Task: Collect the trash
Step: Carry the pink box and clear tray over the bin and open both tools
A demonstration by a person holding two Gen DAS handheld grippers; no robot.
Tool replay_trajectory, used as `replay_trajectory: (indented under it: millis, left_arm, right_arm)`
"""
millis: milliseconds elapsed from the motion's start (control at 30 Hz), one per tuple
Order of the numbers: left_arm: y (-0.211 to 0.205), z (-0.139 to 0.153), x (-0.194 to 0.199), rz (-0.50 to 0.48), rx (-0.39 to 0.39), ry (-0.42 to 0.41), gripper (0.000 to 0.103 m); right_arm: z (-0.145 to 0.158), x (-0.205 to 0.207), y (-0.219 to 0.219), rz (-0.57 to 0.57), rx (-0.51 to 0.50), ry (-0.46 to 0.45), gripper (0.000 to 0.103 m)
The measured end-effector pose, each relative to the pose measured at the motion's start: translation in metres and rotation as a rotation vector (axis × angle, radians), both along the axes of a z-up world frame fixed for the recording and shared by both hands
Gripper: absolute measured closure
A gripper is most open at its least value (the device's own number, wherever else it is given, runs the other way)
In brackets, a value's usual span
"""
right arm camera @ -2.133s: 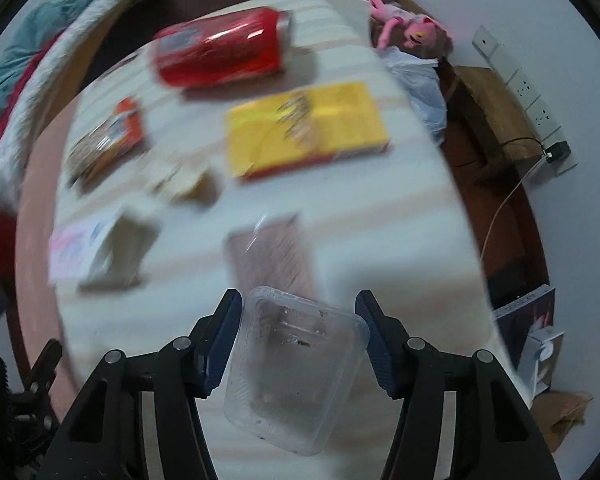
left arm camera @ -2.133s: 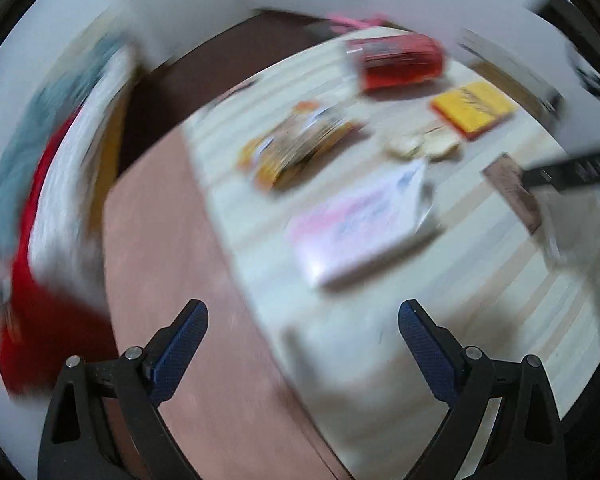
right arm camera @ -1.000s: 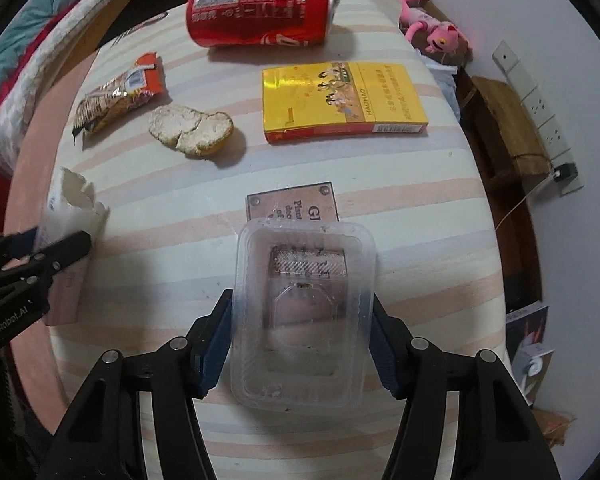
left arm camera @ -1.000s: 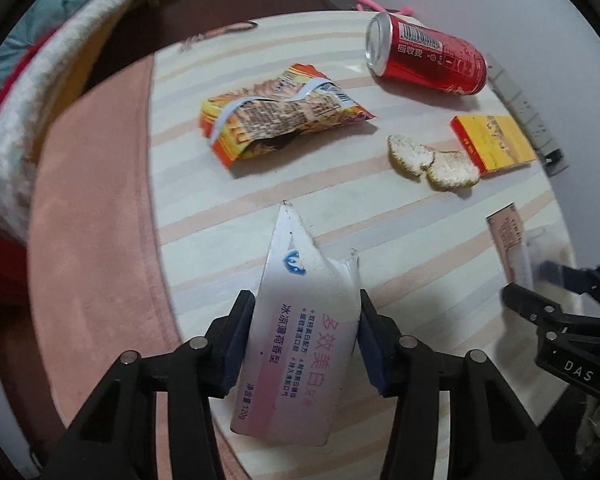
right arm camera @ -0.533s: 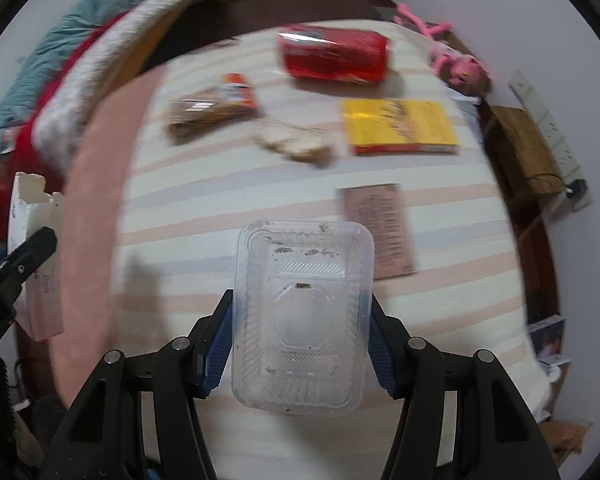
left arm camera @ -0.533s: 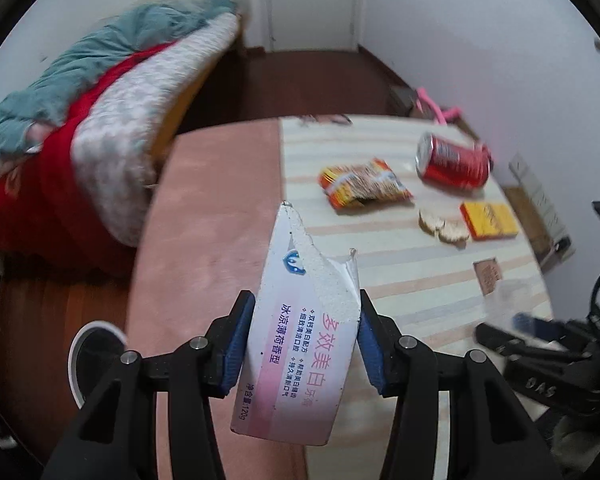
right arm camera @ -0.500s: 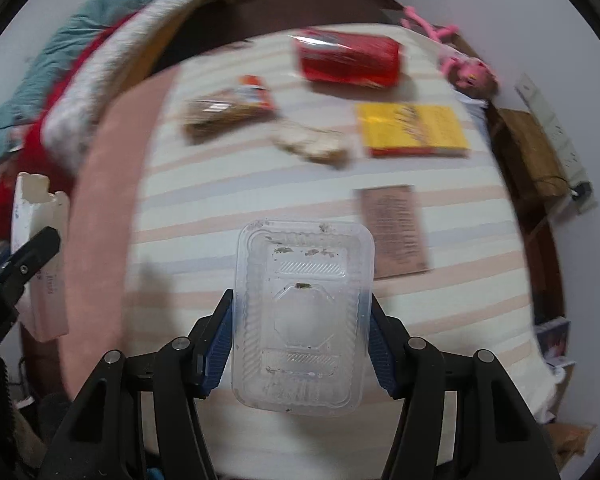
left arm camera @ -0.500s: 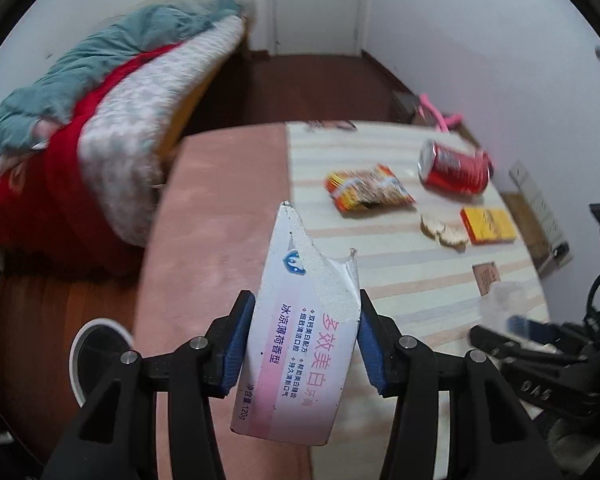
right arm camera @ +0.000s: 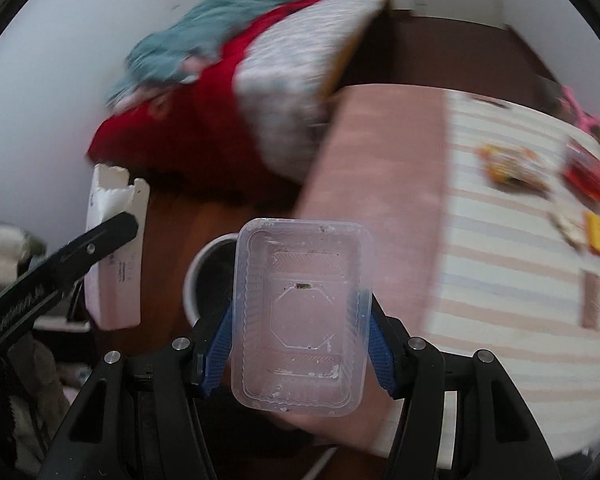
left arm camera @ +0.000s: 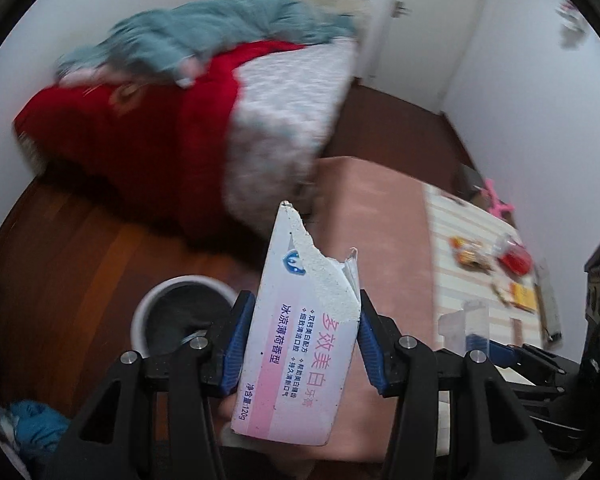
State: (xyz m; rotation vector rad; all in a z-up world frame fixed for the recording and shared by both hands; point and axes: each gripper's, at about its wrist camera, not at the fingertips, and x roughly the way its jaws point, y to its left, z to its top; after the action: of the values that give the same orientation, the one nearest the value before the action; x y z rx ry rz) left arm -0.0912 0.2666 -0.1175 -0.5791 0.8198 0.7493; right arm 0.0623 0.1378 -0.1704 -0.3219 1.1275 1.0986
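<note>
In the left wrist view, the left gripper (left arm camera: pixel 300 332) holds a torn pink-and-white toothpaste box (left arm camera: pixel 300 344) between its fingers, clear of the counter (left arm camera: pixel 380 240) and beside a white-rimmed bin (left arm camera: pixel 180 316) on the wooden floor (left arm camera: pixel 60 280). The can and wrappers (left arm camera: pixel 496 260) lie blurred at the counter's far right edge.

In the right wrist view, the right gripper (right arm camera: pixel 300 340) has its fingers clamped on a clear plastic tray (right arm camera: pixel 300 312), which partly covers the bin (right arm camera: pixel 208 280) below.

The step in hand looks like carrying both pieces to the bin (neither is over its mouth for certain). Next, each needs centring above the opening before the fingers part.
</note>
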Motion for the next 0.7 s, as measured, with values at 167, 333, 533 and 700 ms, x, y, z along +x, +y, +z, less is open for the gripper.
replay_trajectory:
  millis: [167,333,533,700]
  left_arm:
    - [0.069,-0.050,-0.042,0.097,-0.134,0.058,0.057]
    - [0.130,-0.120,-0.069,0.150,-0.338,0.089,0.057]
    - [0.169,-0.182,-0.078,0.209,-0.445,0.160,0.049]
    - [0.184,-0.201,-0.082,0.258,-0.463,0.171,0.001]
  right_arm:
    - [-0.033,-0.047,0.080,0.112,-0.057,0.026,0.042]
    - [-0.091,-0.075,0.158,0.186,-0.170,0.051,0.042]
    - [-0.159,-0.084,0.227,0.217,-0.289,0.098,0.042]
    - [-0.201,-0.079,0.263,0.232,-0.337,0.147,0.039]
